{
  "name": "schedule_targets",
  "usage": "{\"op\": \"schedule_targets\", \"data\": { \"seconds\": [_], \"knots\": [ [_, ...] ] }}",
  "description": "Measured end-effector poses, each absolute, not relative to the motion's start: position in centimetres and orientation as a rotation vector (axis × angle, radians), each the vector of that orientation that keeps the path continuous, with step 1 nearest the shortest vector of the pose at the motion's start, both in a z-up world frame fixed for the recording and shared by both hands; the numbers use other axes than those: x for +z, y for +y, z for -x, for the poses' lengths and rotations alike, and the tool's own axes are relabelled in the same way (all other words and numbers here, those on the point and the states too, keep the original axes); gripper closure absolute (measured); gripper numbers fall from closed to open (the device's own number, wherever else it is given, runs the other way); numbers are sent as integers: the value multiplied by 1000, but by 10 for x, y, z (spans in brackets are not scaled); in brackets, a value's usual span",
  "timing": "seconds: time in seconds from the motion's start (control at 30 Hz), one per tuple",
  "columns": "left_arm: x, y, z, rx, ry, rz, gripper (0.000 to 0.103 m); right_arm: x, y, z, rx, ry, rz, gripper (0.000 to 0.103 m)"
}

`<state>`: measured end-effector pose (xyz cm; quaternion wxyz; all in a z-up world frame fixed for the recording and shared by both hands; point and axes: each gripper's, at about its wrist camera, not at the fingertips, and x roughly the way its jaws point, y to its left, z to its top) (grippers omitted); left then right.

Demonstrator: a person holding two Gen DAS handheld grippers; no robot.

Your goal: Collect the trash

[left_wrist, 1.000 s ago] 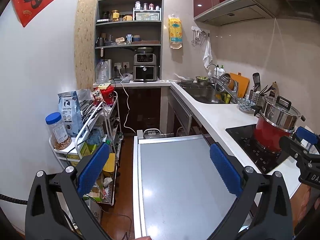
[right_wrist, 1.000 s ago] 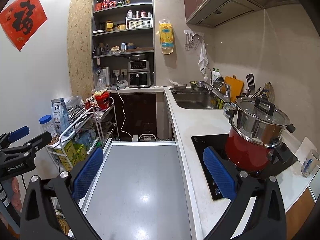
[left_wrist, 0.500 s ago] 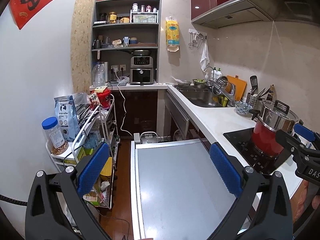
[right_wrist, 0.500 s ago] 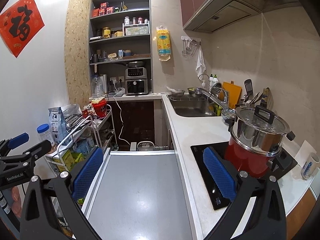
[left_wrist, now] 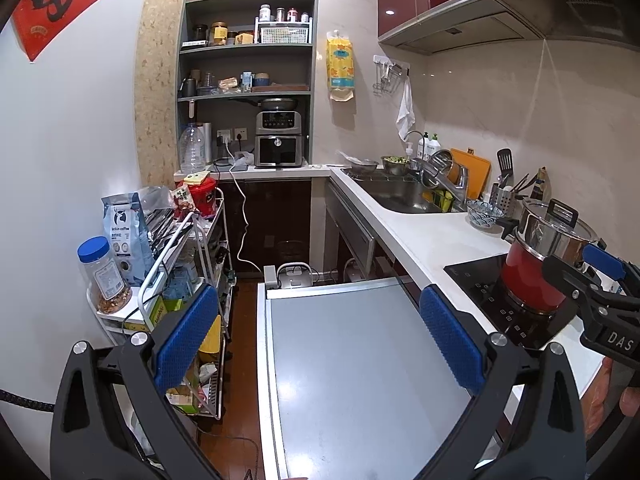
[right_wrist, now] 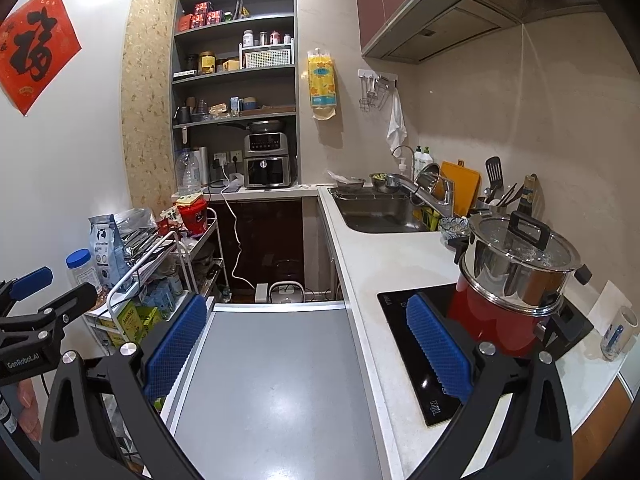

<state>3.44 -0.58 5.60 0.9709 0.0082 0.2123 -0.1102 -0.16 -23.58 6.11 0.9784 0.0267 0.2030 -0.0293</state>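
Narrow kitchen: white wall [left_wrist: 72,128], grey shelving [left_wrist: 248,48], white counter [left_wrist: 424,236], wooden floor [left_wrist: 244,320].

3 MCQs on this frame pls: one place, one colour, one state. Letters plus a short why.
1. Where does the pot stand?
A. in the sink
B. on the cooktop
C. on the cart

2. What colour is the jar lid on the cart?
A. blue
B. green
C. white

3. How do the two grippers stand?
A. both shut on trash
B. left shut, right open
C. both open, empty

Answers:
1 B: it sits on the black cooktop, by the counter's near end.
2 A: the lid is blue.
3 C: the left gripper and the right gripper both show pads wide apart with nothing between.
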Motion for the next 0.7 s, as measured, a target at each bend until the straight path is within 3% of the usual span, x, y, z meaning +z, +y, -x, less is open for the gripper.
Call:
{"op": "schedule_targets", "data": {
  "seconds": [0.7],
  "knots": [
    [65, -5, -37, -244, 395, -18, 2, 60, -233, -2, -49, 409, -60, 4]
  ]
}}
